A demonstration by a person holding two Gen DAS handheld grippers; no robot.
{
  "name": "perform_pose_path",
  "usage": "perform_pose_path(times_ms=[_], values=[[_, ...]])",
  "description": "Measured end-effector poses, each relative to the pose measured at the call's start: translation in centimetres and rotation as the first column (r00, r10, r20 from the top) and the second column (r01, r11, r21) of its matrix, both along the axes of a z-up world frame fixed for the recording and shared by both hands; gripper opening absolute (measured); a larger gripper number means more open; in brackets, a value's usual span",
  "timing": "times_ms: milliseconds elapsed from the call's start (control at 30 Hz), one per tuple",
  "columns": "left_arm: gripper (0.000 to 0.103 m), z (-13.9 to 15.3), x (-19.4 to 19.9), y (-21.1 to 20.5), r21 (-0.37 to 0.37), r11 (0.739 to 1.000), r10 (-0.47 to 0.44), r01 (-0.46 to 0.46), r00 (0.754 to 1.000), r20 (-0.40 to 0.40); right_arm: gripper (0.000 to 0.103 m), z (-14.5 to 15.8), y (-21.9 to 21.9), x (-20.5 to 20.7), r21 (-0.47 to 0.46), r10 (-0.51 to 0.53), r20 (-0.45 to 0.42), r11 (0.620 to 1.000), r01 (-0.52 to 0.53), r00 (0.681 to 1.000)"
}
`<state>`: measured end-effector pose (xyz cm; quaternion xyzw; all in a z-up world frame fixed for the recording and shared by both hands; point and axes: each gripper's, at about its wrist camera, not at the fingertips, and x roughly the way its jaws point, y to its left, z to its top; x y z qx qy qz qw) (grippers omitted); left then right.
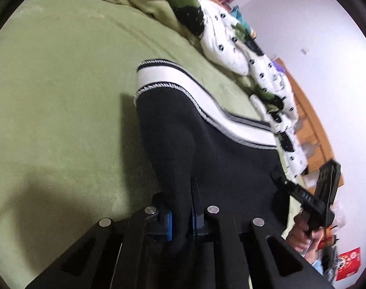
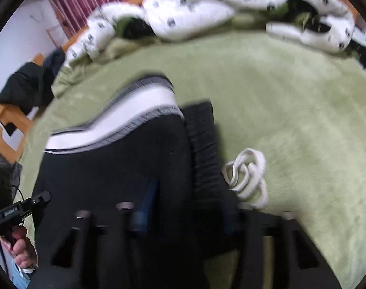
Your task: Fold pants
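Observation:
Black pants (image 1: 207, 149) with a white striped band (image 1: 195, 94) hang lifted above the green bed (image 1: 62, 96). My left gripper (image 1: 181, 214) is shut on a fold of the black cloth. My right gripper (image 2: 185, 212) is shut on the pants (image 2: 110, 168) near the ribbed black waistband (image 2: 202, 139); that view is blurred. A white drawstring (image 2: 250, 175) dangles beside the waistband. The right gripper's body (image 1: 303, 197) shows at the right edge of the left wrist view, the left gripper's body (image 2: 19, 209) at the left edge of the right wrist view.
A white patterned duvet (image 1: 226, 31) is bunched along the far side of the bed, also in the right wrist view (image 2: 195, 7). A wooden bed frame (image 1: 310, 120) and a white wall (image 1: 315, 36) lie beyond. Dark clothes (image 2: 26, 84) hang at the left.

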<state>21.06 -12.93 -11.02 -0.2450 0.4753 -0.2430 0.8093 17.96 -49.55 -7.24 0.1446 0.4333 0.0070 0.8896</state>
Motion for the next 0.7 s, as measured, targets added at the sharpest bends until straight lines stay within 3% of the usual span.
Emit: perform_pose_path(times_ms=[133, 233, 333, 400, 500, 567, 600, 700], values=[[0.009, 2.5, -1.0, 3.0, 0.000, 1.000, -0.002, 0.002, 0.999, 0.053, 0.023, 3.4, 5.4, -2.4, -0.056, 0.026, 0.086, 0.998, -0.022, 0.996], [0.009, 4.9, -1.7, 7.5, 0.058, 0.997, 0.052, -0.057, 0.995, 0.088, 0.022, 4.7, 9.2, -3.1, 0.038, 0.077, 0.142, 0.996, -0.083, 0.987], [0.010, 6.4, -2.2, 12.5, 0.147, 0.983, 0.097, -0.112, 0.990, 0.102, 0.021, 4.0, 13.5, -2.5, 0.113, 0.134, 0.168, 0.982, -0.154, 0.977], [0.012, 5.3, -2.2, 14.7, 0.243, 0.961, 0.113, -0.130, 0.990, 0.084, 0.021, 2.1, 15.8, -1.9, 0.111, 0.171, 0.158, 0.976, -0.189, 0.973], [0.028, 1.2, -2.2, 15.0, 0.349, 0.932, 0.099, -0.099, 0.995, 0.020, 0.029, -1.5, 16.6, -2.2, -0.018, 0.149, 0.147, 0.989, -0.148, 0.978], [0.040, -0.7, -3.0, 14.3, 0.411, 0.907, 0.080, -0.087, 0.996, 0.035, 0.035, -3.7, 15.4, -2.3, 0.004, 0.149, 0.107, 0.989, -0.150, 0.983], [0.046, -0.6, -3.7, 14.2, 0.429, 0.897, 0.075, -0.102, 0.994, 0.078, 0.035, -3.6, 14.8, -2.7, 0.028, 0.157, 0.115, 0.986, -0.162, 0.981], [0.050, 0.8, -4.8, 14.3, 0.451, 0.885, 0.060, -0.113, 0.990, 0.131, 0.044, -1.4, 15.3, -2.7, -0.073, 0.169, 0.078, 0.984, -0.164, 0.982]])
